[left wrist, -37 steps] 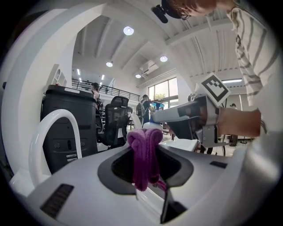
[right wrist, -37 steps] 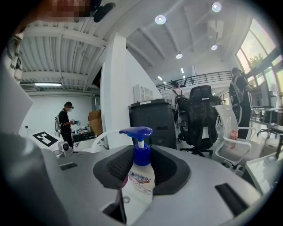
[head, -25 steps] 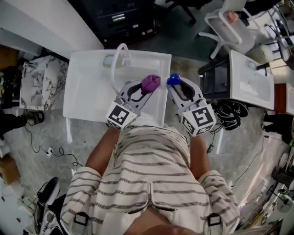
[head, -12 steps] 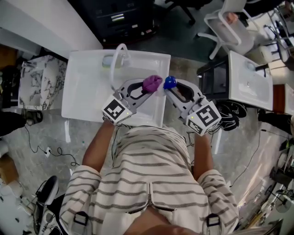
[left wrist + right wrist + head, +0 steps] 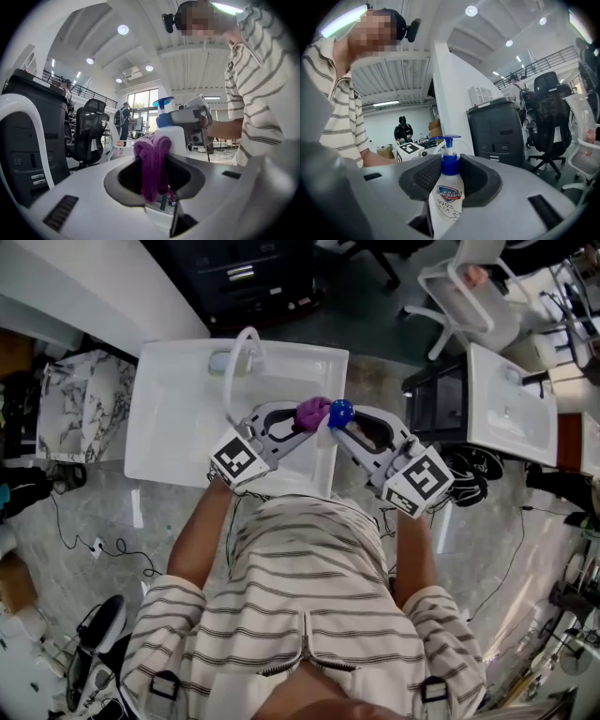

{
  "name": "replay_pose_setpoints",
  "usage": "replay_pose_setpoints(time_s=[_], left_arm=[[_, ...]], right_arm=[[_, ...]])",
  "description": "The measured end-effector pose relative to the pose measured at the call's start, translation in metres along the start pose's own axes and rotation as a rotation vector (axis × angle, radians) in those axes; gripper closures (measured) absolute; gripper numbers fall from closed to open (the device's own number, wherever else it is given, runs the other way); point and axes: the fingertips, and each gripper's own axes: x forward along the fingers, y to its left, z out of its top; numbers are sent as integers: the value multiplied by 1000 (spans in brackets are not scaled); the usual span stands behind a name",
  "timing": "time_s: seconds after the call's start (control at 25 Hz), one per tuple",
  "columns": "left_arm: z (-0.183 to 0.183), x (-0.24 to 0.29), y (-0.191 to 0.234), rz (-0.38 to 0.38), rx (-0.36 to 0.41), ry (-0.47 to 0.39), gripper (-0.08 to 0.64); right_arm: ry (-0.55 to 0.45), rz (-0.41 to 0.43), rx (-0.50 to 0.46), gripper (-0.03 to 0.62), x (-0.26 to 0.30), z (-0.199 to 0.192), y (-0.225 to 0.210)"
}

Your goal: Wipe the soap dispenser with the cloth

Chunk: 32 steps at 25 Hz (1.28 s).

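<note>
Fingers of the left gripper (image 5: pixel 154 161) are clamped on the cloth (image 5: pixel 152 164), a purple bunch that stands up past the tips with its knotted end foremost. Fingers of the right gripper (image 5: pixel 450 172) are closed on the dispenser (image 5: pixel 446 199), pressing its shoulders just below the blue collar. The white body hangs down between the jaws and the pump (image 5: pixel 449 138) rises above them. The bottle stands upright, its long axis vertical, while both grippers point roughly level and toward each other.

The relation that matters is this: the dispenser lies straight ahead of the left tips, just beyond the cloth. In the left gripper view its white body and blue collar show directly behind the purple bunch. In the head view the cloth (image 5: pixel 312 412) and the pump top sit just beside each other, and I cannot tell whether they touch.

The left hand carries the cloth, so the wiping stroke is likely its job, running up and down the bottle or round it. The right jaws cover the shoulders, which leaves the pump and lower body as the bare parts to reach.

Both are held over the right front of the sink (image 5: pixel 178 423), well apart from the faucet (image 5: pixel 247 333).
</note>
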Motion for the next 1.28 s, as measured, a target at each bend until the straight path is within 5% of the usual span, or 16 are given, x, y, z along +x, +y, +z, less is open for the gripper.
replay_pose_setpoints(time_s=[0.56, 1.28], left_arm=[[-22, 9, -6, -7, 94, 105, 446], [-39, -18, -6, 83, 58, 116, 445]], right_arm=[[-24, 41, 14, 458, 1, 6, 6], [-32, -29, 32, 457, 10, 2, -8]])
